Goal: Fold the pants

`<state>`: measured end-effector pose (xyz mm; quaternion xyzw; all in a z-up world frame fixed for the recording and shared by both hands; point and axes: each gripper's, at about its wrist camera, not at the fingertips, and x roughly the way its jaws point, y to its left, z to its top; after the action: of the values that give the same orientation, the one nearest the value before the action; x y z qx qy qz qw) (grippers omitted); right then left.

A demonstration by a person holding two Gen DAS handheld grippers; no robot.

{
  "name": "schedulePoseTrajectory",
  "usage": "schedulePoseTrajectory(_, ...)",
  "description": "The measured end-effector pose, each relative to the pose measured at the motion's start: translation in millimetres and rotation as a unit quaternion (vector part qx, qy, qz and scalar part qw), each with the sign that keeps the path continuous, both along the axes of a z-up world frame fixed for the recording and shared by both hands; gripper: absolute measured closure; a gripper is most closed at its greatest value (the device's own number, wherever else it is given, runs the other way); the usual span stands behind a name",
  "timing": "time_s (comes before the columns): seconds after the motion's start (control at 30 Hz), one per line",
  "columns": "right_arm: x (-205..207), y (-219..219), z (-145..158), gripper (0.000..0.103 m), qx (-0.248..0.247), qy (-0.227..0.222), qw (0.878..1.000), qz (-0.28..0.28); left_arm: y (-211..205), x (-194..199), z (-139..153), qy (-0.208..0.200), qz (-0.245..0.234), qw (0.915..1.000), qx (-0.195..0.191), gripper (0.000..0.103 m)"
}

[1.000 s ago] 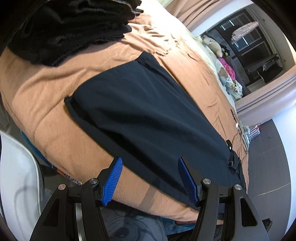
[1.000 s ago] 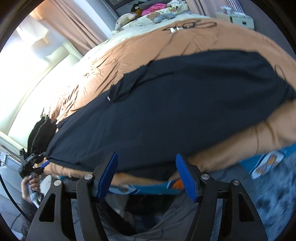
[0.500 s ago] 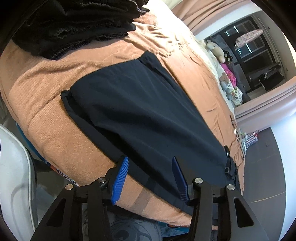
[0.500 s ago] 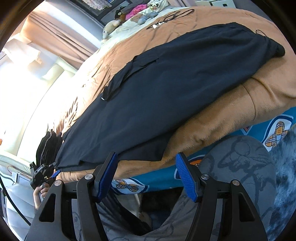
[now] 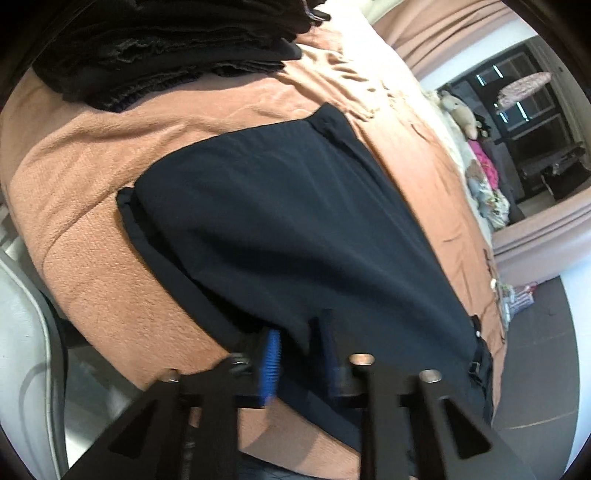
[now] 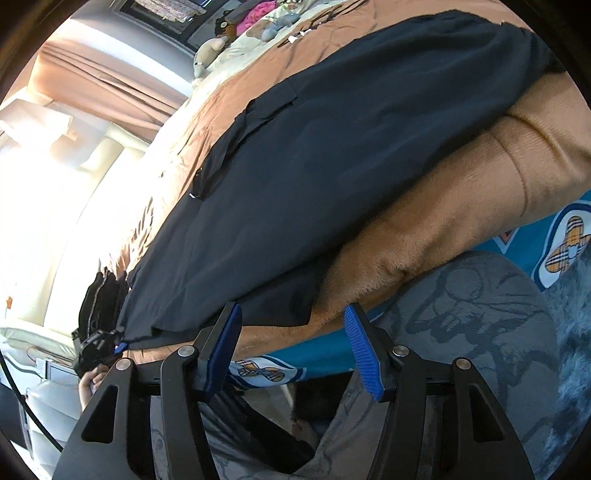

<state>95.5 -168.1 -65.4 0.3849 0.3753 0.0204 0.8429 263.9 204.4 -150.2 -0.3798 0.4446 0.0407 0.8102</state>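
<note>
We see the pants (image 5: 295, 229) as plain dark navy, nearly black, on a tan-orange blanket (image 5: 92, 177). Under the blanket's edge, the sheet (image 6: 546, 251) is teal with a white-edged plaid print in beige, black and red. The fingers (image 6: 360, 354) have bright blue ribbed pads on black frames. The clothes pile (image 5: 166, 48) is black. The curtains (image 6: 103, 88) are dusty pink-brown. Among the pale toys (image 6: 210, 51) sits a hot-pink cloth (image 6: 255, 18).

Strong daylight glare is seen at the left of the right wrist view; edges are bent by fisheye distortion, and the left hand-held gripper (image 5: 297, 363) is blurred.
</note>
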Motion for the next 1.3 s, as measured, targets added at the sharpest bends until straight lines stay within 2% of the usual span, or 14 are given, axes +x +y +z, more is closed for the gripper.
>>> schedulePoseTrajectory(0.03, 1, 0, -1, 0.047, -0.002, 0.002, 1.000, 0.000, 1, -1, 0, -0.001, -0.001, 1.0000, 0.001, 0.097)
schedulePoseTrajectory(0.13, 5, -2, -3, 0.050, 0.005, -0.001, 1.000, -0.001, 5, -10, 2, -0.006, 0.000, 1.0000, -0.003, 0.101)
schedulePoseTrajectory(0.27, 11, 0, -10, 0.080, 0.013, 0.006, 1.000, 0.006, 12, -21, 4, -0.013, 0.006, 0.9998, -0.012, 0.102)
schedulePoseTrajectory(0.3, 11, 0, -11, 0.084, 0.013, 0.009, 1.000, 0.006, 13, -22, 5, -0.015, 0.006, 0.9998, -0.012, 0.102)
schedulePoseTrajectory(0.37, 8, -2, -11, 0.101, 0.007, 0.007, 1.000, 0.005, 14, -24, 6, -0.017, 0.005, 0.9998, -0.010, 0.102)
schedulePoseTrajectory(0.5, -1, -6, -3, 0.103, 0.000, -0.002, 1.000, -0.006, 20, -23, 2, -0.012, 0.009, 0.9998, -0.010, 0.102)
schedulePoseTrajectory(0.77, -2, 7, 3, 0.103, -0.035, 0.038, 0.999, -0.014, 26, -24, 2, -0.013, 0.013, 0.9998, -0.007, 0.102)
schedulePoseTrajectory(0.87, 0, 13, 16, 0.103, -0.076, 0.054, 0.995, -0.029, 32, -29, 6, -0.013, 0.017, 0.9997, -0.007, 0.101)
schedulePoseTrajectory(0.9, -2, 13, 20, 0.103, -0.083, 0.056, 0.994, -0.033, 35, -32, 8, -0.016, 0.018, 0.9997, -0.008, 0.096)
schedulePoseTrajectory(0.97, -5, 12, 27, 0.103, -0.073, 0.043, 0.996, -0.034, 38, -35, 12, -0.023, 0.018, 0.9995, -0.010, 0.077)
schedulePoseTrajectory(1.0, -6, 12, 32, 0.103, -0.078, 0.037, 0.996, -0.032, 40, -36, 13, -0.026, 0.019, 0.9994, -0.009, 0.061)
schedulePoseTrajectory(1.03, -8, 12, 35, 0.103, -0.085, 0.034, 0.995, -0.032, 41, -37, 14, -0.029, 0.022, 0.9993, -0.007, 0.052)
schedulePoseTrajectory(1.2, -7, 26, 48, 0.102, -0.100, 0.014, 0.995, -0.017, 50, -35, 6, -0.029, 0.029, 0.9989, -0.021, 0.050)
schedulePoseTrajectory(1.3, -9, 32, 49, 0.081, -0.104, 0.004, 0.995, -0.009, 54, -33, 2, -0.032, 0.032, 0.9985, -0.033, 0.050)
